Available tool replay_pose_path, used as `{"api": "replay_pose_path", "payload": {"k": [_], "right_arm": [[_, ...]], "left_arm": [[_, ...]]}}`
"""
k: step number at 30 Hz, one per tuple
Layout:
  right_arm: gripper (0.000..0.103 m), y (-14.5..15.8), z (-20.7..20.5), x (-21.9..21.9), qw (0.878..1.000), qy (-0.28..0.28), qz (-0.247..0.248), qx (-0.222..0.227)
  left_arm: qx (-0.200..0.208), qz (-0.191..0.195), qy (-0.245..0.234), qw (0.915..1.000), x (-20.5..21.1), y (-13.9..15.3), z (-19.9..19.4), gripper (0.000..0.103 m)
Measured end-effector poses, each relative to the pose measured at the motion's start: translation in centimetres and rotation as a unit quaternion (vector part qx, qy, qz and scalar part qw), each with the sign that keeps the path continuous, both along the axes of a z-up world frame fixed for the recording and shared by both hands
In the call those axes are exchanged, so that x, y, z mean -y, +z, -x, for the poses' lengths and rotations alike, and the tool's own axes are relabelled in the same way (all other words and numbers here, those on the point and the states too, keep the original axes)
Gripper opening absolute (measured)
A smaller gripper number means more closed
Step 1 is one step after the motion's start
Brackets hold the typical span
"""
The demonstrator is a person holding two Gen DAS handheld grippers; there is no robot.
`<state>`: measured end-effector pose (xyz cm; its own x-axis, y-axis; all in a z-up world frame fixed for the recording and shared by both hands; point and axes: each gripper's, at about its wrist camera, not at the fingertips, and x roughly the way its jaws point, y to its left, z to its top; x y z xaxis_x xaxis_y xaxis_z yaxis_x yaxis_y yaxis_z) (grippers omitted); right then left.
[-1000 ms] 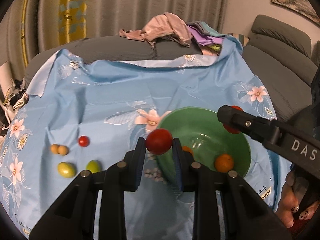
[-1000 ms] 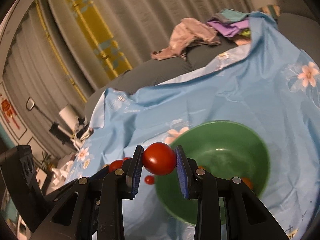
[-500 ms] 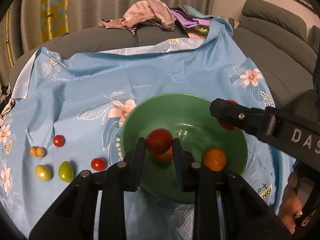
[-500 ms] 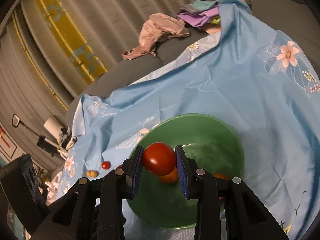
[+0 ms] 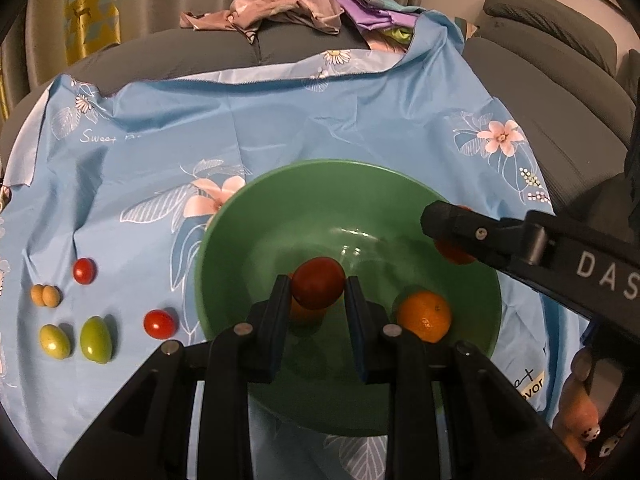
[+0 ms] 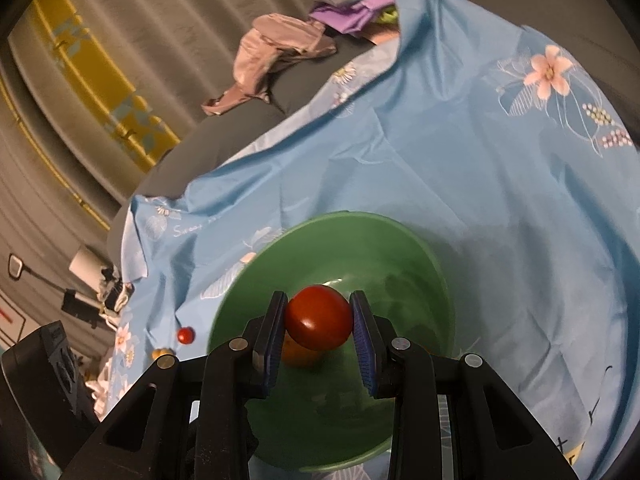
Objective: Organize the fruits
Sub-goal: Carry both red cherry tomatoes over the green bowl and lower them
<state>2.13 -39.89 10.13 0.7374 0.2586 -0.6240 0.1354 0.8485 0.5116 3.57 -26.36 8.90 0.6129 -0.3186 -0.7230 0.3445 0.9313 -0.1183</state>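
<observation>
My left gripper (image 5: 317, 286) is shut on a red tomato (image 5: 318, 290), held over the inside of a green bowl (image 5: 208, 248). In the bowl lie an orange (image 5: 425, 316) and a second one (image 5: 298, 314), mostly hidden behind the tomato. From the right, one finger (image 5: 452, 220) of my right gripper reaches over the bowl's rim. In the right wrist view that gripper (image 6: 319, 312) is shut on another red tomato (image 6: 319, 324) above the bowl (image 6: 440, 276), with an orange (image 6: 298, 354) below it.
Left of the bowl, on the blue flowered cloth (image 5: 280, 128), lie two small red tomatoes (image 5: 84, 271) (image 5: 160, 323), two green fruits (image 5: 96, 339) and a small yellow pair (image 5: 45, 295). Clothes (image 5: 280, 0) are piled on the grey sofa (image 5: 540, 52) behind. A hand (image 5: 580, 432) shows at the lower right.
Both grippers have moved forward and down, from the bowl's near-left rim to over its inside. The bowl now looks larger. Each keeps its tomato.
</observation>
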Motion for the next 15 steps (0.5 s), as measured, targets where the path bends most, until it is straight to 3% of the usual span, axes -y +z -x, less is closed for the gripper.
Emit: {"api": "replay_pose_path", "payload": {"k": [15], "right_arm": [[0.034,-1.0,-0.6,0.3,1.000,-0.014,0.001,-0.028]], "left_arm": [[-0.025,-0.004,-0.012,0.9996,1.1,-1.4,-0.6,0.027]]}}
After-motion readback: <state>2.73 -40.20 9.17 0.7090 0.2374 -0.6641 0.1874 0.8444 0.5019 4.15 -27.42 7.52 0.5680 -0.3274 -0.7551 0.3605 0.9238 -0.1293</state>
